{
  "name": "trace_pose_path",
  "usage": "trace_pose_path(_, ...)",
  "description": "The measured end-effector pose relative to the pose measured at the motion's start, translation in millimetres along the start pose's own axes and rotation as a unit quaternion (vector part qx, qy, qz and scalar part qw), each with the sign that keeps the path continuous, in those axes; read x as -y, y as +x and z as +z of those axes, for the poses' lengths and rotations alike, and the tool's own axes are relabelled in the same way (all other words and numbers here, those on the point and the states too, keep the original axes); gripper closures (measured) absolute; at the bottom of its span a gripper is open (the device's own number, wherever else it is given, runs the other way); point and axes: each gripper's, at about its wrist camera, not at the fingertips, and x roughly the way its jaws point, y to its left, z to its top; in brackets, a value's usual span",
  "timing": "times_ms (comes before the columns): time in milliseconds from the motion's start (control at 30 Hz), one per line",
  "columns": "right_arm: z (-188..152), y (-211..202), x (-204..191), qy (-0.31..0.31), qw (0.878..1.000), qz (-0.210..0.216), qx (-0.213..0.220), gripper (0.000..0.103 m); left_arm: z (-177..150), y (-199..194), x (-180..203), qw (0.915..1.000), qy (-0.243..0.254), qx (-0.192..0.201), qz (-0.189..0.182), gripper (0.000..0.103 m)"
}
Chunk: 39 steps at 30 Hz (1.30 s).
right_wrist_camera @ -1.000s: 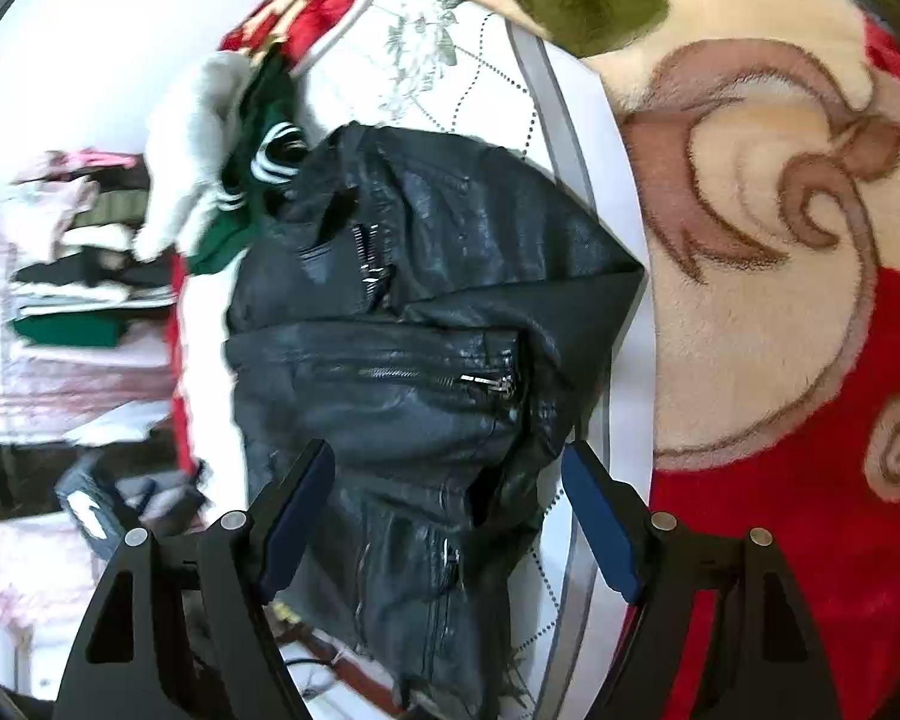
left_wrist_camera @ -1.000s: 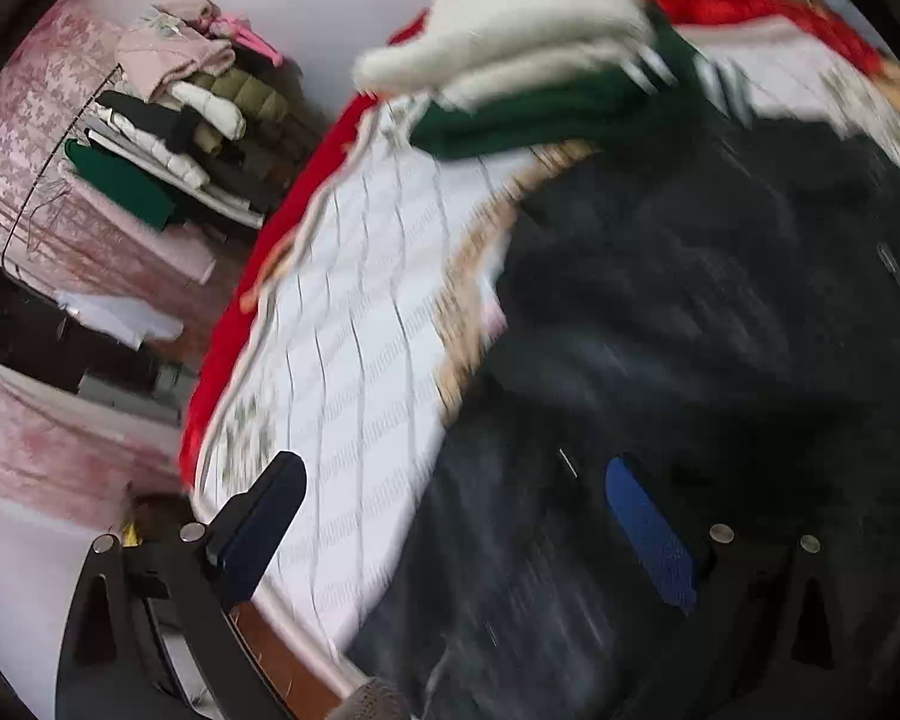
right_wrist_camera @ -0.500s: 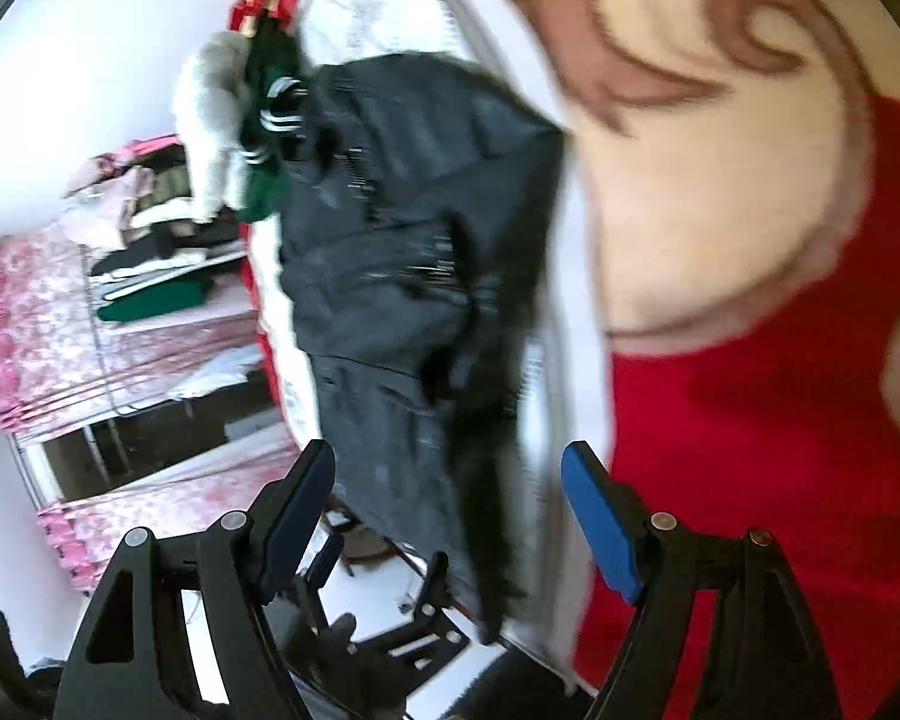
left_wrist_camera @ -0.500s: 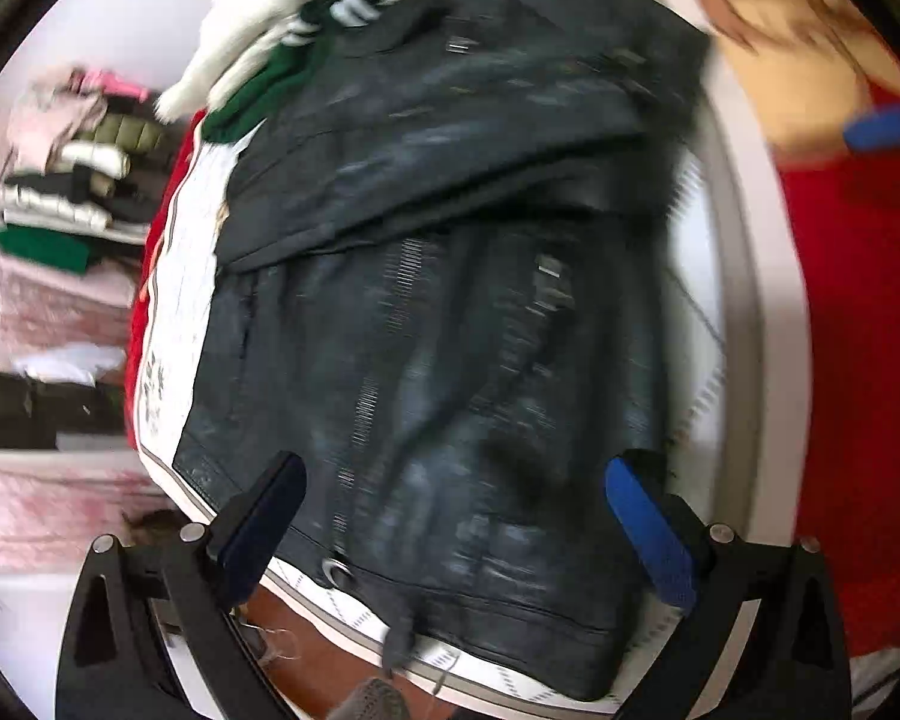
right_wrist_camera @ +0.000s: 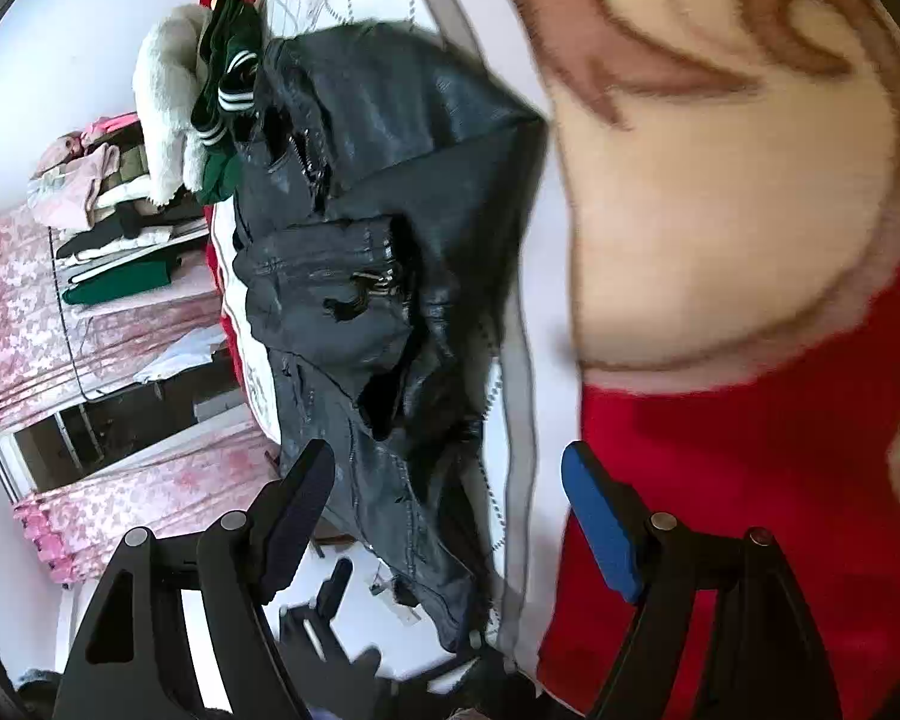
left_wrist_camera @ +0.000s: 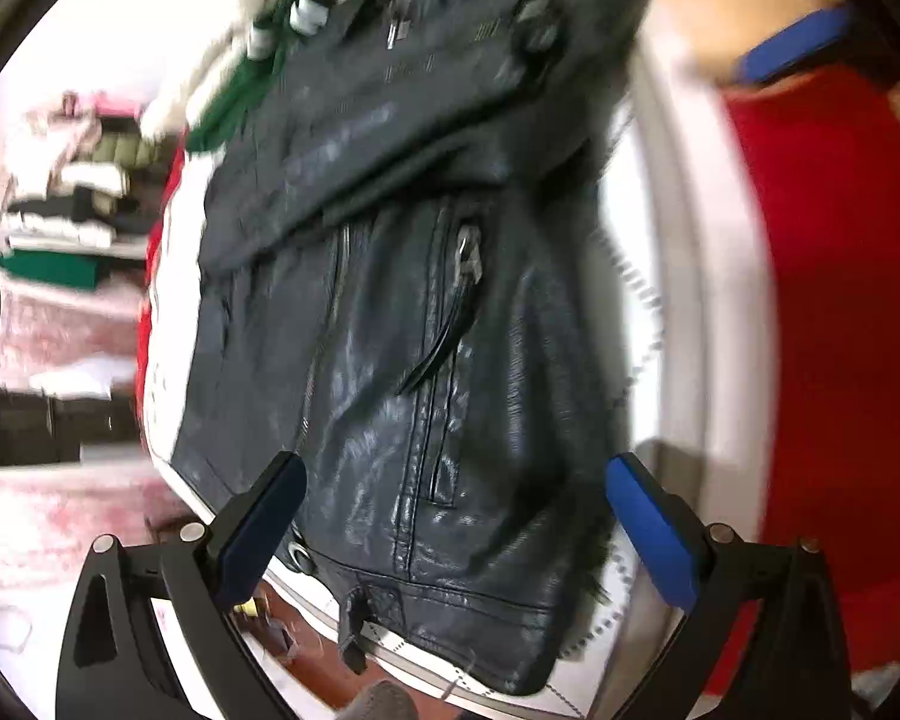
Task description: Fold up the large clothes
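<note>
A black leather jacket (left_wrist_camera: 402, 312) lies partly folded on a white quilted sheet (left_wrist_camera: 684, 276), its upper half turned down over the zipped front. My left gripper (left_wrist_camera: 450, 516) hangs open just above the jacket's hem, nothing between its fingers. In the right wrist view the same jacket (right_wrist_camera: 384, 252) stretches from the bed's near edge towards the far side. My right gripper (right_wrist_camera: 450, 510) is open over the jacket's near right edge and the sheet's border (right_wrist_camera: 519, 396), holding nothing. One blue pad of the right gripper (left_wrist_camera: 792, 54) shows at the top right of the left wrist view.
A red and cream patterned blanket (right_wrist_camera: 750, 228) covers the bed to the right. Folded white and green clothes (right_wrist_camera: 204, 102) are stacked beyond the jacket's collar. A rack of folded garments (right_wrist_camera: 108, 234) and pink curtains (right_wrist_camera: 60, 360) stand past the bed's left edge.
My left gripper swung from the bed's left side to over the jacket's hem and dropped closer. My right gripper tilted down and sank towards the jacket's right edge. Both stayed open.
</note>
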Motion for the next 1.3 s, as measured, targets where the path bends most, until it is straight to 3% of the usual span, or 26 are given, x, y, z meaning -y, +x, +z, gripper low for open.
trace_pose_path(100, -0.5, 5.5, -2.4, -0.001, 1.0, -0.005, -0.006, 0.023, -2.4, -5.6, 9.4, 1.0, 0.006, 0.002, -0.006, 0.0)
trace_pose_path(267, -0.4, 6.6, 0.1, 0.0, 1.0, -0.02, -0.014, 0.023, -0.1, 29.4, 25.6, 0.9993, 0.012, -0.034, 0.002, 0.0)
trace_pose_path(367, 1.3, 6.9, -1.7, -0.004, 0.999, -0.028, -0.016, 0.023, 8.8, 36.0, 15.3, 0.9995, -0.01, -0.03, 0.002, 0.0)
trace_pose_path(467, 2.2, 6.2, -3.6, -0.012, 0.999, -0.029, -0.017, 0.023, 15.2, 42.4, -4.2, 0.9987, -0.034, -0.028, 0.026, 0.0)
trace_pose_path(633, 4.4, 12.5, -4.6, -0.01, 1.0, -0.018, -0.02, 0.023, 12.1, 56.5, -28.8, 0.9983, -0.052, -0.028, 0.001, 0.001)
trace_pose_path(667, 6.3, 15.7, -5.0, -0.01, 1.0, -0.016, -0.02, 0.023, 10.5, 55.8, -31.9, 0.9983, -0.053, -0.024, -0.004, 0.005)
trace_pose_path(700, 9.2, 19.8, -6.2, -0.012, 1.0, -0.009, -0.019, 0.023, 8.4, 55.1, -35.8, 0.9982, -0.056, -0.021, -0.013, 0.028)
trace_pose_path(733, 12.2, 23.7, -8.0, -0.013, 1.0, 0.0, -0.017, 0.023, 6.0, 52.5, -40.8, 0.9966, -0.064, -0.017, -0.049, 0.06)
trace_pose_path(767, 16.5, 28.7, -9.3, -0.01, 1.0, 0.015, -0.014, 0.023, 4.0, 50.4, -45.6, 0.9936, -0.073, -0.015, -0.085, 0.071)
trace_pose_path(833, 25.4, 38.8, -10.3, 0.001, 0.999, 0.042, -0.008, 0.023, 2.8, 40.9, -53.3, 0.9913, -0.076, -0.001, -0.107, 0.098)
trace_pose_path(1000, 47.9, 63.4, -7.1, 0.051, 0.996, 0.07, 0.022, 0.023, -0.9, 20.1, -79.8, 0.9882, -0.088, 0.034, -0.121, 0.099)
trace_pose_path(1033, 50.7, 66.2, -8.1, 0.067, 0.994, 0.081, 0.037, 0.033, -1.4, 17.8, -83.0, 0.9871, -0.092, 0.037, -0.126, 0.099)
trace_pose_path(1067, 52.4, 67.2, -12.8, 0.076, 0.993, 0.078, 0.052, 0.055, -1.2, 16.4, -88.2, 0.9864, -0.094, 0.04, -0.129, 0.099)
trace_pose_path(1167, 47.6, 64.3, -35.0, 0.083, 0.991, 0.06, 0.085, 0.067, -2.4, 8.2, -106.9, 0.9833, -0.102, 0.058, -0.139, 0.099)
trace_pose_path(1300, 31.5, 46.7, -100.5, 0.045, 0.991, 0.025, 0.122, 0.071, -5.3, 3.6, -144.6, 0.9768, -0.111, 0.069, -0.169, 0.099)
